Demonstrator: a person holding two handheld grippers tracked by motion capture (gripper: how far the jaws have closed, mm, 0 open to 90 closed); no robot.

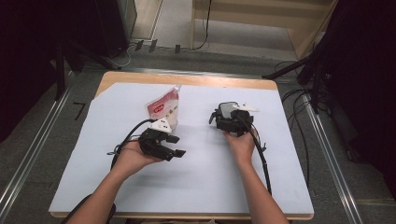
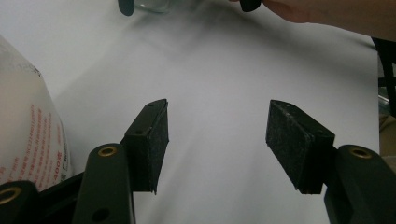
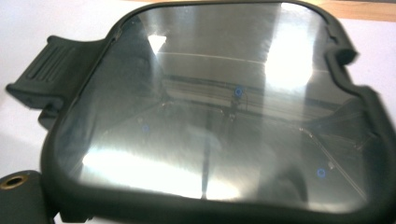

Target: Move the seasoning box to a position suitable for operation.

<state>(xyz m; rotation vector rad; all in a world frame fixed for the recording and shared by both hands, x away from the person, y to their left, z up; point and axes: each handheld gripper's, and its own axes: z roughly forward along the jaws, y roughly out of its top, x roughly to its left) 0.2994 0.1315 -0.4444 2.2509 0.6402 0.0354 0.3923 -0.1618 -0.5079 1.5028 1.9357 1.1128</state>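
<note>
- Nearest the person, the left gripper (image 1: 173,146) lies in the left hand (image 1: 133,156) low over the white sheet (image 1: 187,186), jaws spread wide with only bare sheet between the pads (image 2: 150,140). A sweep sideways could knock the pouch (image 1: 166,108) standing just beside it, since the pouch leans and looks light.
- Further along, the right gripper (image 1: 232,119) is at the lidded container (image 3: 224,107), which sits on the sheet to the right of the pouch. Whether its jaws grip the container or just hover I cannot tell; the lid blocks them.
- If the hold is only on the rim or the side latch tab (image 3: 44,79), the container may tilt or slip.
- Glare on the clear lid hides the contents, and its near edge is cut off.
- Beyond the table edge (image 1: 187,78), the floor and dark stands blur together.
</note>
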